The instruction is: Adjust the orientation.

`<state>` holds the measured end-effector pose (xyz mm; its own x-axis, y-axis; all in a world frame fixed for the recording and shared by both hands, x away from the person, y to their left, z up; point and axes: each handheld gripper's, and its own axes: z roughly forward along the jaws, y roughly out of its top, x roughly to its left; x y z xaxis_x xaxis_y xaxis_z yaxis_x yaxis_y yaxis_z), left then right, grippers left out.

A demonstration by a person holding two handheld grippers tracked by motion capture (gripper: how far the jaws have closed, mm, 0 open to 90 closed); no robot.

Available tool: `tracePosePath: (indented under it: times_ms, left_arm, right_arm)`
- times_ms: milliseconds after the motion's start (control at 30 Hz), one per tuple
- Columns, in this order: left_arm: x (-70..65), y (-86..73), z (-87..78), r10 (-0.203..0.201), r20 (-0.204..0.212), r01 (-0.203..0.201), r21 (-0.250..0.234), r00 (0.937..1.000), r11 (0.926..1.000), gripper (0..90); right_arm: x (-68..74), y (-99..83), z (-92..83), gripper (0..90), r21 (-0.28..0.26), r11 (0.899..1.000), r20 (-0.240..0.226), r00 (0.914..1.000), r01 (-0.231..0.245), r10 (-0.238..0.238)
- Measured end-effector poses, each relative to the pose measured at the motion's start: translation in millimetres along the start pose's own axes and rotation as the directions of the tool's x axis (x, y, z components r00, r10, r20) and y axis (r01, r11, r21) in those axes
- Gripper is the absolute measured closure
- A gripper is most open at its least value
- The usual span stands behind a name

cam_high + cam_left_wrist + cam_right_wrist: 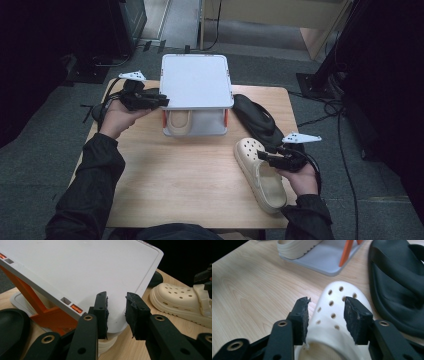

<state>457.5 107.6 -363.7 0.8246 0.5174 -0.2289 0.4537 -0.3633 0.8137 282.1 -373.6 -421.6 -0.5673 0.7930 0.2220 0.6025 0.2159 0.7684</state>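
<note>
A white box lid stands raised and tilted on orange arms over its grey base. My left gripper is at the lid's near left corner. In the left gripper view the jaws are closed on that corner of the lid. One cream clog lies inside the base. A second cream clog lies on the table at the right. My right gripper hovers over it, open. Its pads stand either side of the holed upper without pressing.
A black slipper lies on the table beside the box, just beyond the loose clog and close to my right gripper. Another black rounded thing lies left of the box. Bare wooden tabletop stretches between my forearms.
</note>
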Motion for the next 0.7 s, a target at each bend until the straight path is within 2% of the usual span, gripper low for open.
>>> tracePosePath:
  times_ms: [133, 233, 300, 433, 500, 633, 700]
  left_arm:
    - [0.0, -0.1, 0.1, 0.001, 0.0, -0.001, -0.001, 1.0, 1.0, 71.6]
    - [0.6, -0.2, 0.0, 0.002, 0.002, -0.002, -0.001, 1.0, 1.0, 71.6]
    - [0.2, -0.2, 0.7, 0.0, -0.001, 0.0, -0.005, 1.0, 1.0, 71.7]
    - [0.5, -0.3, 1.7, -0.002, 0.002, 0.002, -0.009, 1.0, 1.0, 71.6]
    - [0.9, -0.4, 1.7, -0.002, 0.005, 0.002, -0.011, 1.0, 0.9999, 71.6]
    - [1.0, -0.5, 1.8, -0.002, 0.006, 0.002, -0.012, 1.0, 0.9999, 71.7]
    - [1.1, -0.5, 1.7, -0.002, 0.006, 0.002, -0.012, 1.0, 0.9999, 71.6]
  right_arm:
    - [-3.2, -10.1, -11.0, 48.3, -0.001, 1.0, 0.016, 0.9999, 0.005, -0.005]
    - [-4.4, -13.7, -14.3, 48.3, 0.013, 1.0, 0.025, 0.9996, -0.01, 0.01]
    - [-6.5, -19.1, -17.8, 48.4, 0.03, 0.999, 0.029, 0.9995, 0.012, -0.013]
    - [-8.0, -24.0, -16.3, 48.5, 0.053, 0.998, 0.032, 0.9991, 0.026, -0.028]
    - [-11.5, -27.3, -11.2, 48.0, 0.072, 0.997, 0.039, 0.999, 0.018, -0.021]
    - [-15.9, -30.1, -8.8, 47.0, 0.054, 0.999, 0.004, 1.0, -0.004, 0.003]
    - [-16.5, -31.0, -11.0, 47.7, 0.053, 0.999, 0.009, 1.0, -0.002, 0.002]
